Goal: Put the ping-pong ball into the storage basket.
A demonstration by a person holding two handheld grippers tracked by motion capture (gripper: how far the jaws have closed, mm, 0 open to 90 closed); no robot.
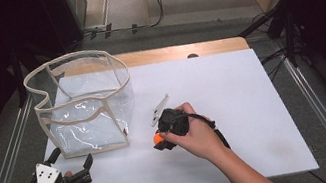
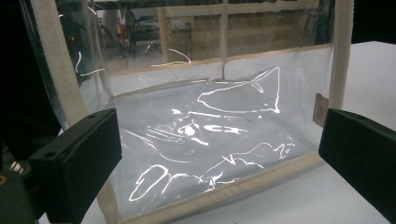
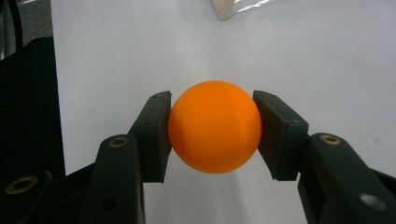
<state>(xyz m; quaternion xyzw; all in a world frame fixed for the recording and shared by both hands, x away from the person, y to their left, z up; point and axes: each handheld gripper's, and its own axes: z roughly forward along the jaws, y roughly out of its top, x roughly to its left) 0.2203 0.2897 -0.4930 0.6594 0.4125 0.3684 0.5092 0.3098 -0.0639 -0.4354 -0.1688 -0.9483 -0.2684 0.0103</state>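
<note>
While the right tool [image 3: 214,128] clamps a plain, unmarked orange ball [image 3: 214,127], the left tool [image 2: 219,154] gapes empty.

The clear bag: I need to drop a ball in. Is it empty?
Empty: through the clear bag nothing lies inside.

No legible text, label, brand, number or sign in any view. Checked: smooth orange ball [image 3: 214,126], unmarked; clear plastic bag with beige fabric trim [image 2: 205,140], unprinted, with a small brownish tab at one edge too small to read; white table sheet [image 1: 235,109], blank; black jaw pads, no markings.
</note>
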